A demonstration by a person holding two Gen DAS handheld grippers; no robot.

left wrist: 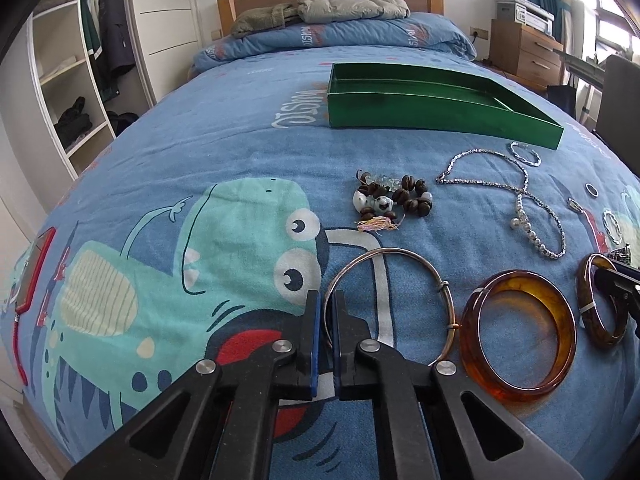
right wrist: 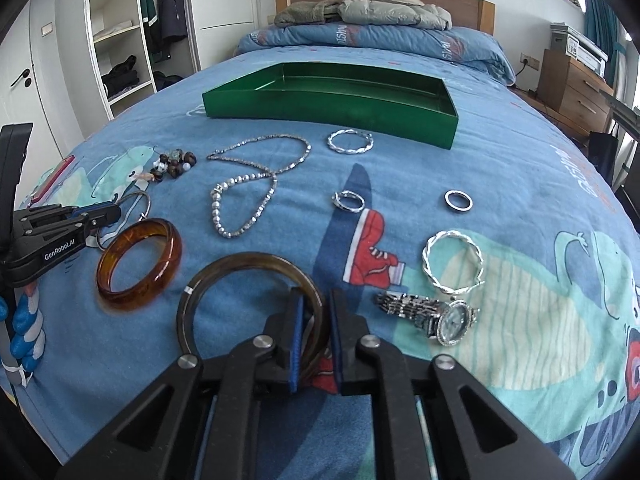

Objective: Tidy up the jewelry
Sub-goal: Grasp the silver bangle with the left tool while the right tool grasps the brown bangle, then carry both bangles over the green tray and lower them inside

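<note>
My left gripper is shut on the left rim of a thin silver bangle lying on the blue bedspread. My right gripper is shut on the rim of a dark brown bangle, which it grips from the near right side. An amber bangle lies between the two. Further back lie a bead bracelet, a silver and pearl necklace, two twisted silver bangles, two rings and a watch. An open green box sits behind them.
Folded quilt and jackets are piled at the headboard. A wardrobe with open shelves stands left of the bed and a wooden drawer chest to the right. A red-framed object lies at the bed's left edge.
</note>
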